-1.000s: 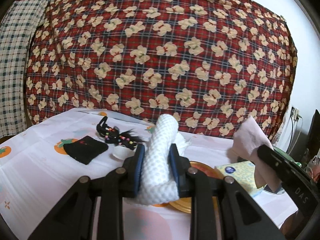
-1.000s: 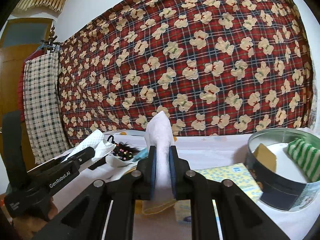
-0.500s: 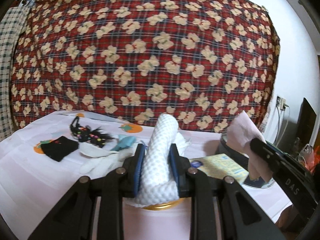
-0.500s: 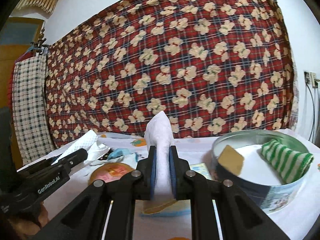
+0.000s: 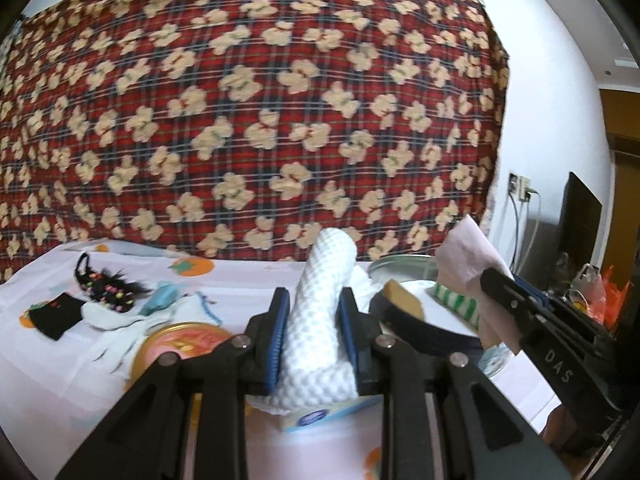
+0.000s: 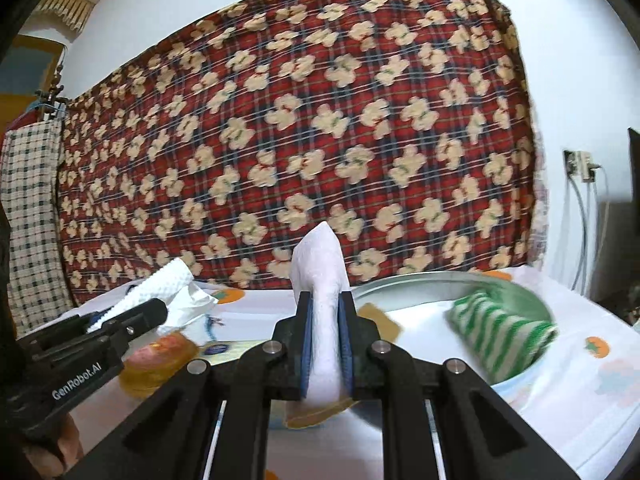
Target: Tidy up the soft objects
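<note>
- Left wrist view: the left gripper point(image 5: 313, 322) is clamped on a white waffle cloth point(image 5: 320, 320). Behind it the round tin point(image 5: 400, 264) is mostly hidden; a tan pad point(image 5: 402, 298) and green striped cloth point(image 5: 456, 302) show inside.
- Right wrist view: the right gripper point(image 6: 326, 336) is clamped on a pale cloth point(image 6: 322, 280), near the table's point(image 6: 560, 384) right edge. The tin point(image 6: 420, 280) holds the blurred striped cloth point(image 6: 500, 336); the pad point(image 6: 380, 320) is half hidden.
</note>
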The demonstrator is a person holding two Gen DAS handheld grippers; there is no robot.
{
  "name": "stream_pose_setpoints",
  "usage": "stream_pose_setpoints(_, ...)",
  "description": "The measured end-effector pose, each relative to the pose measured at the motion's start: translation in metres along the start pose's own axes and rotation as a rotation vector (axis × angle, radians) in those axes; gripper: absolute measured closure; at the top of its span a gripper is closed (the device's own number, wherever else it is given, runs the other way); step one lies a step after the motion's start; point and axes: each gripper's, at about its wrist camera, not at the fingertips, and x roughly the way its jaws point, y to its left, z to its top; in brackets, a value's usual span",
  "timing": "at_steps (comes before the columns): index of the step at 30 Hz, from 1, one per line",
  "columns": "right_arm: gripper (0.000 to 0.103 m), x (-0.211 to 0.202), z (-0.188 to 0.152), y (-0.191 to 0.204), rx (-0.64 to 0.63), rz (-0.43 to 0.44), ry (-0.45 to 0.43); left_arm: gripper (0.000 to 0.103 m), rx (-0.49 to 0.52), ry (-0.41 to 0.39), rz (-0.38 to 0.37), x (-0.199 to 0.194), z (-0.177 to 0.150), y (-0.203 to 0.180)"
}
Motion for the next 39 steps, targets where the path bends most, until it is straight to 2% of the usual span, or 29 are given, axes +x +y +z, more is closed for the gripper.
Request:
stream_pose_setpoints(13,0.089,-0.007,0.008,-0.074,-0.021,-0.154,-0.012,0.079,0.032,0.01,-0.121,0.033,0.008,-0.068)
stream_pose_setpoints(20,0.089,0.004,0.012,-0.098,-0.031,-0.192,0.003,0.079,0.035,0.032,-0.159,0.053,0.007,-0.095)
stream_pose_setpoints(23,0.089,0.009,0.014,-0.101,-0.073,-0.218,0.003,0.079,0.038,0.044,-0.176,0.062,0.007,-0.104)
stream_pose_setpoints(32,0.089,0.03,0.017,-0.116,-0.104,-0.241,0.032,0.079,0.036,0.094,-0.218,0.096,0.007,-0.131)
stream_pose_setpoints(39,0.089,0.053,0.011,-0.126,-0.079,-0.198,0.137,0.079,0.031,0.167,-0.197,0.119,-0.003,-0.137)
